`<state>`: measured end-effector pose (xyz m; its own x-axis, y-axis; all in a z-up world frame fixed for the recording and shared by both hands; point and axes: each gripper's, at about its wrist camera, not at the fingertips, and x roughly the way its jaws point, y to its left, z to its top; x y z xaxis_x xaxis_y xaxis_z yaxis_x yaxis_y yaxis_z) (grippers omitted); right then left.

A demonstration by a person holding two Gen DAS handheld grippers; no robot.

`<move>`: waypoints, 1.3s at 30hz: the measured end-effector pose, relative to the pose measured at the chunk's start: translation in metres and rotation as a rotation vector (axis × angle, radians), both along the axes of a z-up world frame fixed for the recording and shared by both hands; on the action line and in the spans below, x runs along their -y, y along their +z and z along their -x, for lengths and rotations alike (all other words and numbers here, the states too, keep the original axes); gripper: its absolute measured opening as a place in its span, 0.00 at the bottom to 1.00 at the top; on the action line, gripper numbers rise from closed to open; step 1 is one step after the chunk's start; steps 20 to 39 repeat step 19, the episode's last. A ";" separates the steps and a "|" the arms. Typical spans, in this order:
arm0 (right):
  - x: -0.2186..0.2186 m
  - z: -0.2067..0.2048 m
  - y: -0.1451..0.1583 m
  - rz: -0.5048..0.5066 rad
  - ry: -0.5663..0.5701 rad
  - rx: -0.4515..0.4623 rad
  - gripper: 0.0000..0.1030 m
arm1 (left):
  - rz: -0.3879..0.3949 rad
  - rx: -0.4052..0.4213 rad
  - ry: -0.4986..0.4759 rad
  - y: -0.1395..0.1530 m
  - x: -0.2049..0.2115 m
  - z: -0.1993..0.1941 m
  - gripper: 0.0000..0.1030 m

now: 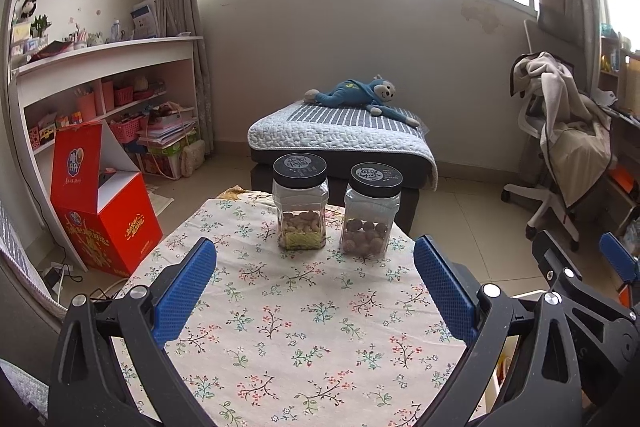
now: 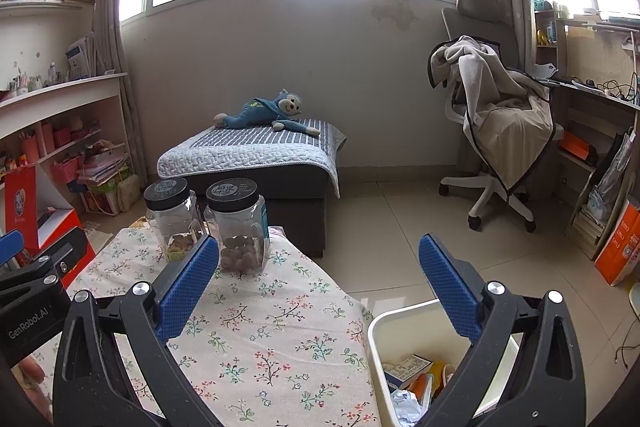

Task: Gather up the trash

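Note:
My left gripper is open and empty above a table with a floral cloth. My right gripper is open and empty, over the table's right edge and a white bin. The bin stands on the floor right of the table and holds several pieces of trash: a printed carton, orange and yellow wrappers, crumpled paper. The right gripper also shows at the right edge of the left wrist view. The left gripper shows at the left edge of the right wrist view. No loose trash shows on the cloth.
Two clear jars with black lids stand at the table's far end: one with pale nuts, one with brown nuts. A red box stands on the floor at left, an ottoman with a plush monkey behind, an office chair at right.

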<state>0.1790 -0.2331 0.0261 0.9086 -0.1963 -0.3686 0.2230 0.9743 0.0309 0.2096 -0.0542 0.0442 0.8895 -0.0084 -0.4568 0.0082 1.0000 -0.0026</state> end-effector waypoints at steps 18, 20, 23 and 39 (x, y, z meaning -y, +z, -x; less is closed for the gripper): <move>0.004 -0.001 0.000 0.000 -0.017 0.001 0.93 | -0.020 0.003 0.040 -0.002 0.005 0.001 0.93; 0.005 0.000 0.000 -0.001 -0.017 0.001 0.93 | -0.013 -0.006 0.042 -0.002 0.004 0.000 0.93; 0.005 0.000 0.000 -0.001 -0.017 0.001 0.93 | -0.013 -0.006 0.042 -0.002 0.004 0.000 0.93; 0.005 0.000 0.000 -0.001 -0.017 0.001 0.93 | -0.013 -0.006 0.042 -0.002 0.004 0.000 0.93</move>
